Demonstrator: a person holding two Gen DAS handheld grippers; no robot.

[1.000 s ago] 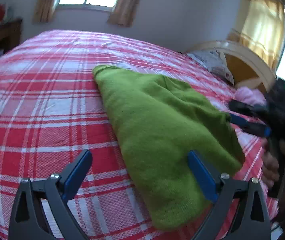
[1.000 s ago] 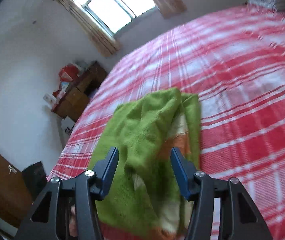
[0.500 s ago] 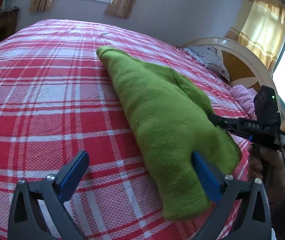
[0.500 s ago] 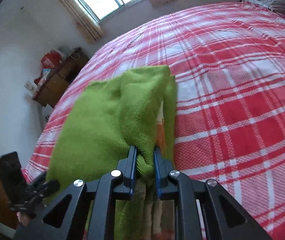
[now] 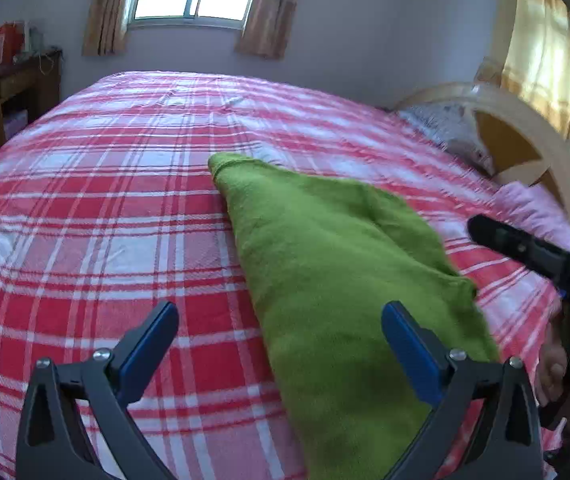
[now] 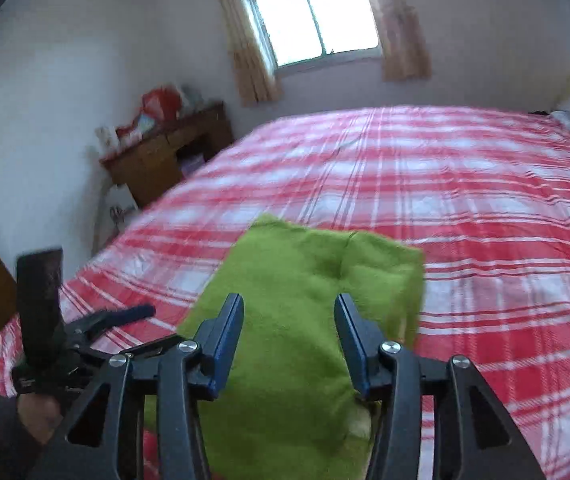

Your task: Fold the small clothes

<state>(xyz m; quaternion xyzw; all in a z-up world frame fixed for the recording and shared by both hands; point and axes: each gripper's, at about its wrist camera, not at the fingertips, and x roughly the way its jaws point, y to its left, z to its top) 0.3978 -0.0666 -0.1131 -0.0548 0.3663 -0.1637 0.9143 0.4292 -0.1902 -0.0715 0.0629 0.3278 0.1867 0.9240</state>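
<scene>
While its jaws have just been opening off the cloth, right gripper [image 6: 289,340] stands parted, gripping nothing | green garment [image 6: 305,320] lies folded just beneath and ahead on plaid bedspread [image 6: 485,208] | left gripper [image 5: 281,344] gapes wide, empty, garment under its right finger.

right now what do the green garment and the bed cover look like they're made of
Green garment: seems a soft knit or fleece, matte; its fuzzy nap and thick rounded folds suggest that, though the exact fibre is unclear.
Bed cover: looks like thin woven cloth, possibly cotton, matte; the red and white plaid runs through it and it lies flat with fine creases.
</scene>
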